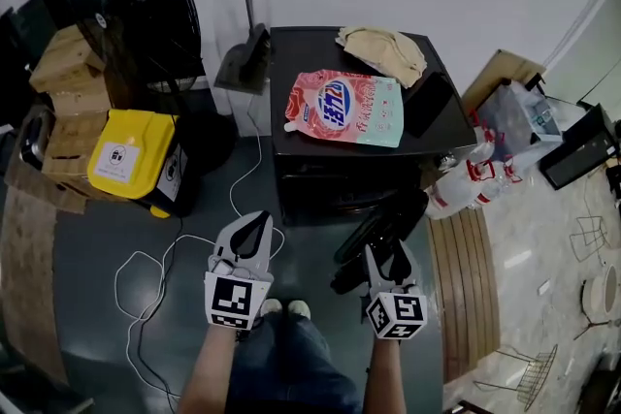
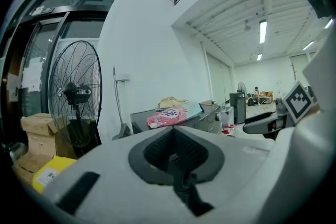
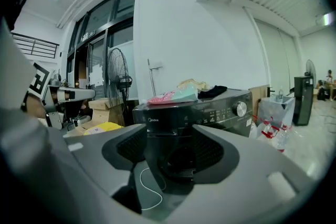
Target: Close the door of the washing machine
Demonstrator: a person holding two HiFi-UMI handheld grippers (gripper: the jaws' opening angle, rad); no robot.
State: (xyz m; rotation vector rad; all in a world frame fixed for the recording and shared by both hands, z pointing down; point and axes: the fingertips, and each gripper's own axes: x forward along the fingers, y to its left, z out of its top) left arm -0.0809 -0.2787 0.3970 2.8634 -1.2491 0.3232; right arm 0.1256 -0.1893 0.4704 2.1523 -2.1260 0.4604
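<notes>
The black washing machine (image 1: 291,58) stands against the white wall. Its dark round door (image 1: 380,230) hangs open, swung out toward the front right. My right gripper (image 1: 387,254) is open, and its tips sit just in front of the door's lower edge with nothing between them. In the right gripper view the machine's front (image 3: 226,107) and its round dark opening show through the gap of the right gripper (image 3: 169,150). My left gripper (image 1: 258,224) is shut and empty, left of the door over the grey floor. In the left gripper view the left gripper (image 2: 173,132) points toward the machine (image 2: 144,116).
On the machine lie a pink detergent pouch (image 1: 344,107), a beige cloth (image 1: 383,48) and a black item (image 1: 427,104). A big fan (image 1: 126,5), cardboard boxes (image 1: 63,73) and a yellow box (image 1: 131,155) stand left. White cable (image 1: 155,276) trails on the floor. Bottles (image 1: 466,181) stand right.
</notes>
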